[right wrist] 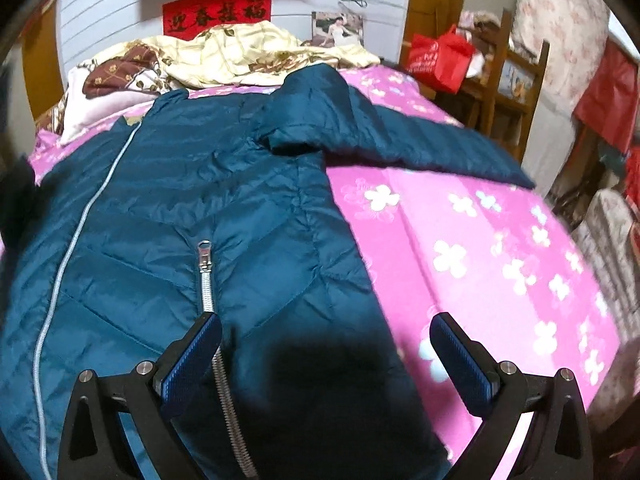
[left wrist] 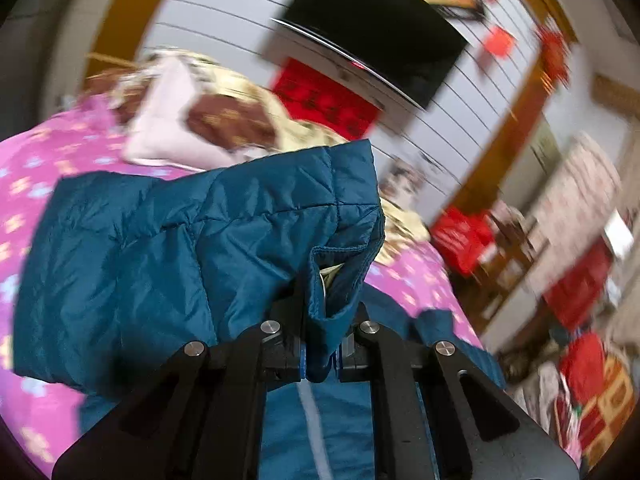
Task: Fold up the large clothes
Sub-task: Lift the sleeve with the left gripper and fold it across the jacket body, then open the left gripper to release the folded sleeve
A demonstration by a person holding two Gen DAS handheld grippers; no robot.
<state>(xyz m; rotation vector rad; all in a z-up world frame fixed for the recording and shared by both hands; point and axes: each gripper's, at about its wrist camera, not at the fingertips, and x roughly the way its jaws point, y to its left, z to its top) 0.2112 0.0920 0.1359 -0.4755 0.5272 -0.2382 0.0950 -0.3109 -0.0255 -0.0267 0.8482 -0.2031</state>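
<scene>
A large teal quilted jacket (right wrist: 224,208) lies spread on a pink flowered bedsheet (right wrist: 480,240), front up, with a silver pocket zipper (right wrist: 206,276) and a pale front zipper line. One sleeve (right wrist: 420,144) stretches to the right. In the left wrist view my left gripper (left wrist: 320,360) is shut on the cuff end of the other sleeve (left wrist: 192,240), which hangs lifted above the bed. My right gripper (right wrist: 324,344) hovers open over the jacket's lower right edge, nothing between its blue pads (right wrist: 192,356).
A crumpled cream quilt (right wrist: 240,56) and pillows (right wrist: 112,88) lie at the head of the bed. A dark screen (left wrist: 376,36) and a red banner (right wrist: 218,12) hang on the wall. Red bags (right wrist: 440,60) and wooden shelves (right wrist: 512,76) crowd the right side.
</scene>
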